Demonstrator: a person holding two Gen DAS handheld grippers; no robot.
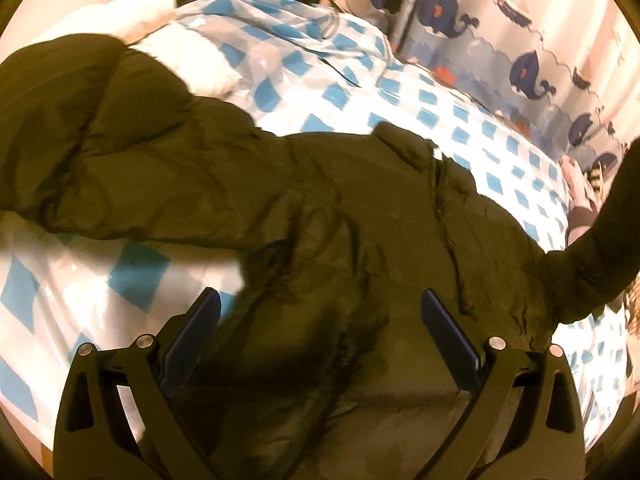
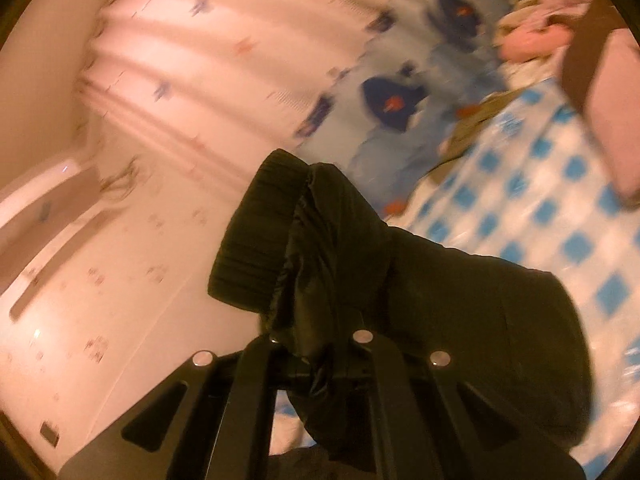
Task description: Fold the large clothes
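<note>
Because the sleeve had to be lifted for folding, the right hand-held gripper (image 2: 320, 360) was clenched tight on the ribbed cuff (image 2: 256, 248) of the big dark puffy jacket (image 1: 304, 216). That jacket lay spread on the bed's blue-and-white checked cover (image 1: 460, 120). Released and holding nothing, the left hand-held gripper (image 1: 320, 320) hung above its middle, likely ready to press the fold.

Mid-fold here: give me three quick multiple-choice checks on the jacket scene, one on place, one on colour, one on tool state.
1. Where does the dark puffer jacket lie?
A. on the checked cover
B. on a chair
C. on the floor

2. What colour are the checks on the cover?
A. red
B. blue
C. green

3. What is the right tool doing?
A. standing open over the cover
B. shut on nothing
C. shut on the jacket's sleeve

Answers: 1 A, the jacket spreads across the cover below the left tool. 2 B, blue squares on white. 3 C, the sleeve, ribbed cuff up, is pinched between closed fingers.
</note>
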